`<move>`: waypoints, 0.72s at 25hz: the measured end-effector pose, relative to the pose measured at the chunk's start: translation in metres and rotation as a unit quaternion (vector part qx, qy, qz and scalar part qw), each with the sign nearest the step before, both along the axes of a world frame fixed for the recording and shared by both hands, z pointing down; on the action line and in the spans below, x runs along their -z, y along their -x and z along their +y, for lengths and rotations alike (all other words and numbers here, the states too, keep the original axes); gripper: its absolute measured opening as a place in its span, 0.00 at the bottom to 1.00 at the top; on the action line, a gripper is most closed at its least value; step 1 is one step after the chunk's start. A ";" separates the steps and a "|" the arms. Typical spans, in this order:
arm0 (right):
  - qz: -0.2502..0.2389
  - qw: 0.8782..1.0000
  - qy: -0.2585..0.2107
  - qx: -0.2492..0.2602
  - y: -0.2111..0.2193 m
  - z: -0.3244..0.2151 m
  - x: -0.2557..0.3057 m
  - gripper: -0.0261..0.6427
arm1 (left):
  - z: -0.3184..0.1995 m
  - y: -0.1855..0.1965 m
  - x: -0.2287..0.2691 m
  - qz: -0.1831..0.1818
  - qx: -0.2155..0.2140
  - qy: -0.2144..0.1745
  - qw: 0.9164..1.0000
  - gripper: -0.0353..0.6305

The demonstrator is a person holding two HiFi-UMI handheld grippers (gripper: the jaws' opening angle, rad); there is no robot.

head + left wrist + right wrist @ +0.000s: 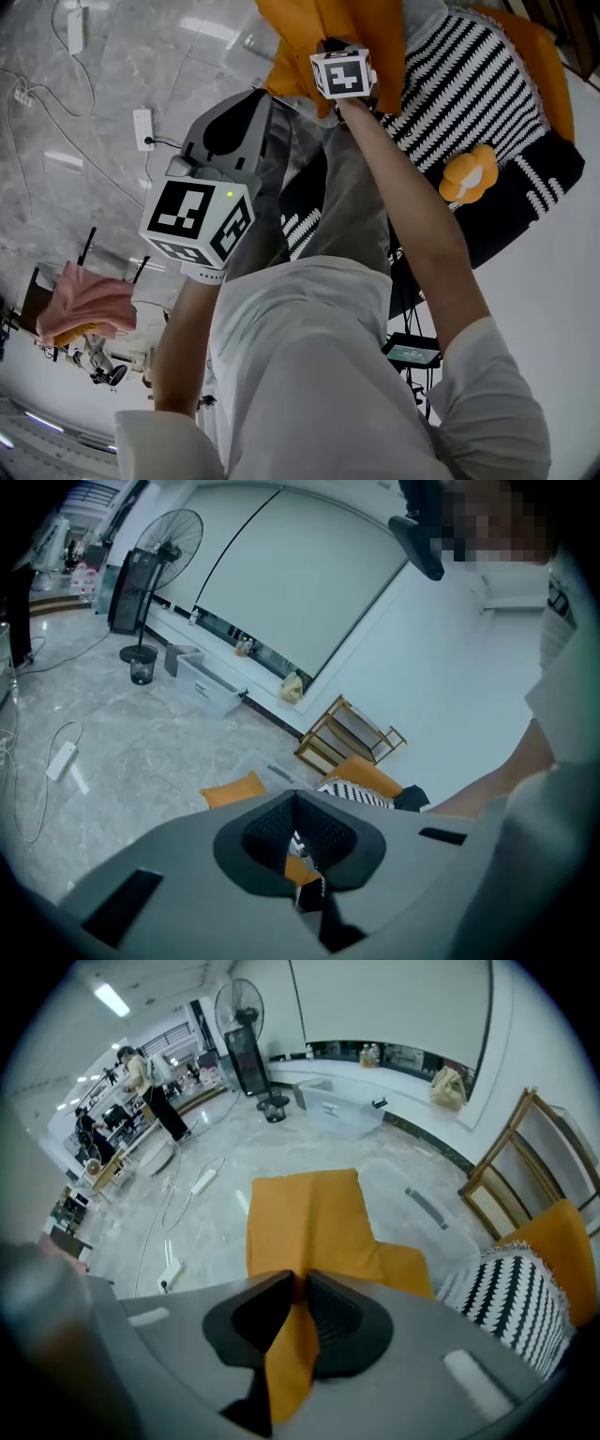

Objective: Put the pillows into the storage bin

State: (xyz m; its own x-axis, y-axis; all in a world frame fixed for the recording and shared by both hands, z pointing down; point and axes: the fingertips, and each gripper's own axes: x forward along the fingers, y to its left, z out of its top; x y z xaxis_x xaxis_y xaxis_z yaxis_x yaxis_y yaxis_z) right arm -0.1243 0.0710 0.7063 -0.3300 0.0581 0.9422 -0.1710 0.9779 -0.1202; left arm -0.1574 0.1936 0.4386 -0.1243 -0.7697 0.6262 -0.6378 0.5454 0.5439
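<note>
My right gripper (pixel 300 1281) is shut on a corner of an orange pillow (pixel 309 1222); the fabric runs down between its pads. The pillow hangs over a clear storage bin (pixel 427 1208) on the marble floor. In the head view the right gripper (pixel 339 49) is stretched far forward, with the orange pillow (pixel 323 33) beyond its marker cube. A black-and-white striped pillow (pixel 469 84) and a second orange pillow (pixel 539 56) lie on a dark seat at the right. My left gripper (pixel 294 799) is shut with nothing in it, raised at the left (pixel 246 98).
A small orange plush (pixel 469 173) lies on the dark seat. A wooden rack (pixel 511 1166) stands by the wall behind the seat. A second bin (pixel 342 1115) and a standing fan (pixel 246 1030) are further off. Power strips (pixel 142 128) and cables lie on the floor at the left.
</note>
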 end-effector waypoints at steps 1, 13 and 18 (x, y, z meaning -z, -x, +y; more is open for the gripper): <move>0.013 1.000 0.001 0.012 0.001 0.004 -0.007 0.14 | 0.003 0.002 -0.001 0.001 0.004 0.000 1.000 0.06; 0.108 0.993 0.000 0.051 -0.047 0.002 -0.034 0.30 | 0.016 0.002 -0.002 -0.002 0.018 -0.006 1.000 0.06; 0.041 0.997 0.031 0.050 -0.031 0.006 -0.012 0.30 | 0.007 -0.001 0.005 -0.001 0.005 -0.010 1.000 0.06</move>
State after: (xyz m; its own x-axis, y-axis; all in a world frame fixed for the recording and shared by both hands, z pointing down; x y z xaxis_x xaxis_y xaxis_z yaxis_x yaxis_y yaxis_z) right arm -0.0930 0.0769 0.7184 -0.2412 0.1456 0.9595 -0.0849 0.9817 -0.1703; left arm -0.1566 0.2004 0.4337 -0.1331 -0.7808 0.6104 -0.6338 0.5405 0.5532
